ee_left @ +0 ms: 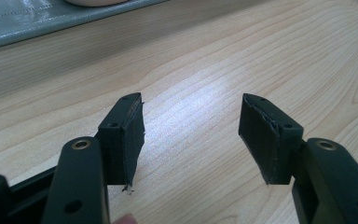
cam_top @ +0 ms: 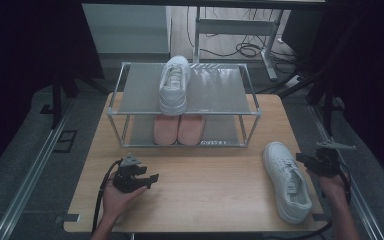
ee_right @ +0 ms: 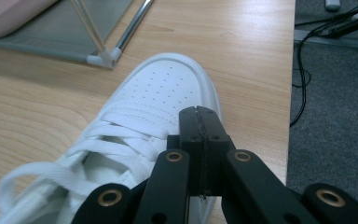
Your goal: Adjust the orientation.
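The white sneaker [cam_top: 286,181] lies on its sole near the right front corner of the wooden table [cam_top: 205,200], toe toward the rack, and the right gripper [cam_top: 305,161] hangs just beside its outer flank with both jaws pressed flat together and nothing between them; in the right gripper view the closed tips sit over the shoe's side, by the laces [ee_right: 121,135]. I'd judge the shoe light, with a soft upper that dents under pressure and a stiffer rubber sole, so the padded collar, the heel or the side wall near the eyelets should give a firmer bite than the smooth rounded toe cap [ee_right: 165,88], where the pads could slide; the loose laces could snag. The jaws must open before any hold is possible. The left gripper [cam_top: 150,178] rests low over bare wood at the left front, its jaws standing wide apart and empty. Farther back stands a two-tier metal shoe rack [cam_top: 125,112]: a matching white sneaker [cam_top: 175,84] on the top shelf, a pair of pink slippers [cam_top: 178,129] below. The top shelf has free space on either side of that shoe, though the rack's corner post [ee_right: 103,57] stands close to the toe of the loose sneaker
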{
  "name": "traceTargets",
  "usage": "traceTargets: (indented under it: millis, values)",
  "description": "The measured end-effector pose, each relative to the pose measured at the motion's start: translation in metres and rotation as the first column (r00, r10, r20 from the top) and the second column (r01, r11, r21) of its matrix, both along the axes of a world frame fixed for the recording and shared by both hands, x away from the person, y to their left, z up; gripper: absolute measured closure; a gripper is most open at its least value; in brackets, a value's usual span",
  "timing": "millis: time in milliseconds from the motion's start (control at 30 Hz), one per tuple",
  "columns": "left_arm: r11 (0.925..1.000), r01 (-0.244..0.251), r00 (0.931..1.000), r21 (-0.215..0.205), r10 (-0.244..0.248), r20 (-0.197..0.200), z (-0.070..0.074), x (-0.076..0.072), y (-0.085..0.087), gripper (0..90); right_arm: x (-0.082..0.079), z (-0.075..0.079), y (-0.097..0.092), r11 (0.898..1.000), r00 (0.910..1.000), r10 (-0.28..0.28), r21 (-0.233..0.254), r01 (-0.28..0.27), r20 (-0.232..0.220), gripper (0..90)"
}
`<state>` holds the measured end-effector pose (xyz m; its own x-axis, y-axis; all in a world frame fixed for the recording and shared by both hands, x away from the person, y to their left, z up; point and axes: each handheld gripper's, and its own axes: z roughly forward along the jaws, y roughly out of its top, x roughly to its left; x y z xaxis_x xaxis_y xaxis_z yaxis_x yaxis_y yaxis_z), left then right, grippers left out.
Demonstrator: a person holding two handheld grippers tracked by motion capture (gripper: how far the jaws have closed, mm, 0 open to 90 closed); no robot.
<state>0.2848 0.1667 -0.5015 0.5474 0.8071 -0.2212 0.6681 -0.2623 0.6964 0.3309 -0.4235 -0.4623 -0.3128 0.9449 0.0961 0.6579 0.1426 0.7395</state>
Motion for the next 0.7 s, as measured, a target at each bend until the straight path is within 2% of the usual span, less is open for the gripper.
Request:
traceTargets:
  millis: [533, 700]
  values:
    - [1.0, -0.002, 1.0, -0.001, 0.002, 0.002, 0.0, 0.0, 0.0, 40.2, 0.013, -0.017, -0.006, 1.0, 0.9983, -0.018, -0.013, 0.017, -0.056, 89.9]
    - [1.0, -0.001, 1.0, -0.002, 0.001, 0.003, 0.0, 0.0, 0.0, 40.1, 0.016, -0.019, -0.006, 1.0, 0.9982, -0.017, -0.015, 0.016, -0.057, 89.9]
